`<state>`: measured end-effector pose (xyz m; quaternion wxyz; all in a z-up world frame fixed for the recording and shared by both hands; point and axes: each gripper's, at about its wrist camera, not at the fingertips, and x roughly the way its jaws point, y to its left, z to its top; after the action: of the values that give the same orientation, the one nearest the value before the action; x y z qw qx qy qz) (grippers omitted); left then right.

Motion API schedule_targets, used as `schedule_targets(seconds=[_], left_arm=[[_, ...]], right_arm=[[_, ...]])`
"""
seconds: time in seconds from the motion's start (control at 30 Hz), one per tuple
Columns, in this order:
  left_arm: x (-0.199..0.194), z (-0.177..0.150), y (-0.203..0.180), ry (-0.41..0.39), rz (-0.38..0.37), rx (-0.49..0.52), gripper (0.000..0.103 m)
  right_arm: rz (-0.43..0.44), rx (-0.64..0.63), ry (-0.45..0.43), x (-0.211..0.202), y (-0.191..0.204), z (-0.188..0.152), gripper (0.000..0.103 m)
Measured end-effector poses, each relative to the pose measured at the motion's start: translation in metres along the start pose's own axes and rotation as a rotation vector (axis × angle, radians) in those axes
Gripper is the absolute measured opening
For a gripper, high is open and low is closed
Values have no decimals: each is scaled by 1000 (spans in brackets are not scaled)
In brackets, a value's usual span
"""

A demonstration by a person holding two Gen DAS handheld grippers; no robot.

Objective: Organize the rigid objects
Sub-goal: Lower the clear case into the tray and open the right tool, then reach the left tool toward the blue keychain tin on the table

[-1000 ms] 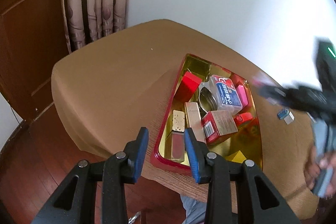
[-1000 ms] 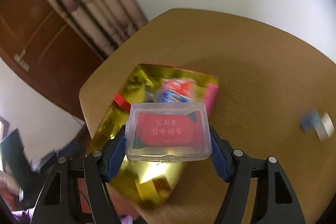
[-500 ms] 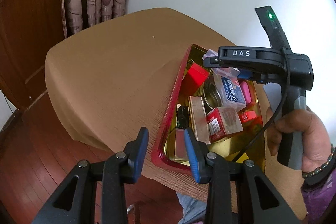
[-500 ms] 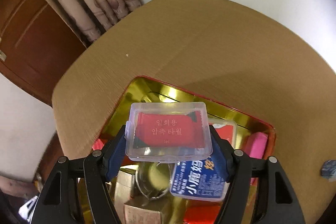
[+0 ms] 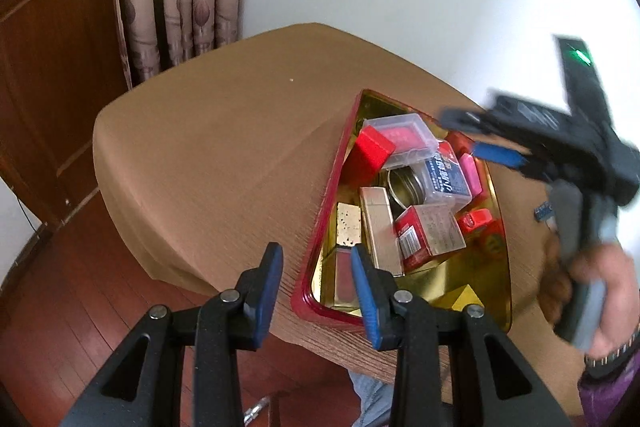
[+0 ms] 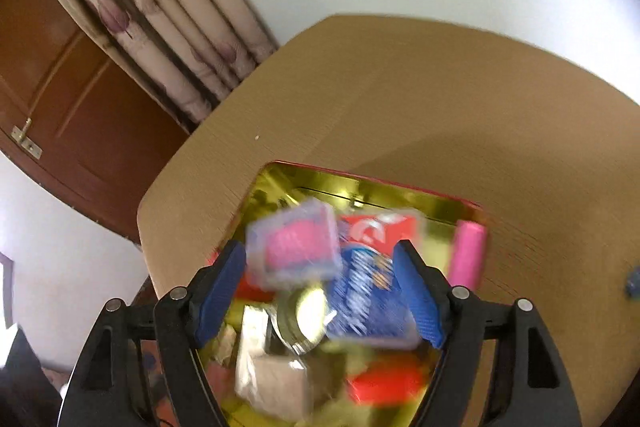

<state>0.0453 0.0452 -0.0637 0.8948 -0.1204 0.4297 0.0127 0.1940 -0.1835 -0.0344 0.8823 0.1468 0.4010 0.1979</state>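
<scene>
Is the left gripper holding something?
No, the left gripper has nothing between its blue fingers, only the table and the tin's edge behind them.

One red-rimmed golden tin tray (image 5: 320, 235) is seen on the table (image 5: 224, 163). In it are counted one clear plastic case (image 5: 404, 137), one round metal tin (image 5: 406, 185), two pink blocks (image 5: 471, 174) and two golden boxes (image 5: 378, 227).

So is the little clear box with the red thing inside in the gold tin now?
Yes, it's in. The clear box lies on the pile at the tin's far end, and the right gripper, jaws just opened, holds nothing.
</scene>
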Motion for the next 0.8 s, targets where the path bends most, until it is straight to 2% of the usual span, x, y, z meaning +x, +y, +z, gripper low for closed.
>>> schedule_targets(seconds=[0.07,0.17,0.27,0.37,0.5,0.6,0.67,0.8], left_arm=[[-2,-1,-4,-10,6,19,36],[-6,-3,-12,-29,23,52,36],[-10,-5,-19,-46,37,82,36],[-12,-9,-28,-52,52,112,36],[-14,-16,-43,-64,77,157,36],[-15,-23,-57,-69,105,198,36],[-14,-28,-69,-66,122,229,36],[-16,-35,-94,-66,123,268,36]], right_arm=[[-72,-4,-71,-27,-20,-23,77],[-303,-46,-156,-71,-65,-72,79],[-519,-54,-152,-103,-120,-114,80],[-669,4,-129,-133,-176,-146,80],[-812,67,-138,-168,-230,-173,83],[-845,118,-159,-189,-257,-185,87],[-821,160,-193,-200,-266,-189,96],[-743,212,-215,-208,-279,-192,97]])
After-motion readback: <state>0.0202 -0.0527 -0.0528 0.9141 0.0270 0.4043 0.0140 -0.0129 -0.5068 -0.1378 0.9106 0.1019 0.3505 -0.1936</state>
